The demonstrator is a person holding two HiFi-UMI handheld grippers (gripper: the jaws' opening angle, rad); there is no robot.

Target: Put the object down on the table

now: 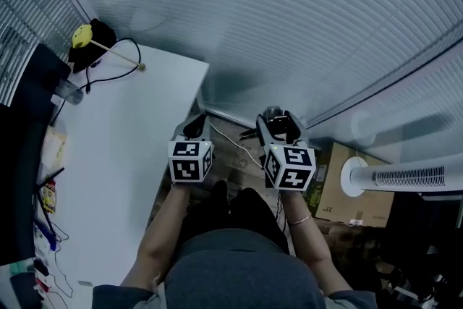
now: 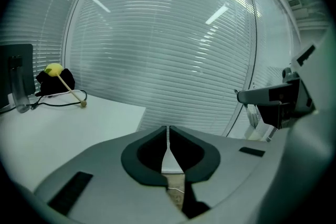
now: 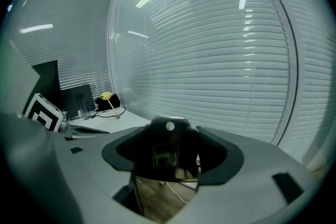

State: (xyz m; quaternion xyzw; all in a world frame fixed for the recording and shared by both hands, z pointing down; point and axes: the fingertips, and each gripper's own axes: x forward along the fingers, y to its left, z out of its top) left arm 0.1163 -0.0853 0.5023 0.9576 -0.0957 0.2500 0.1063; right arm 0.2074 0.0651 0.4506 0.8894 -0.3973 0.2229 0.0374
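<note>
Clamping a dark glossy object [image 3: 167, 150] between its jaws, the right gripper [image 1: 278, 123] hangs off the desk's [image 1: 123, 155] right edge, over the floor, with the object clear of the desktop. Beside it, the left gripper [image 2: 168, 136] is pressed closed on nothing. A yellow-headed stick [image 1: 84, 35] lies at the far corner.
</note>
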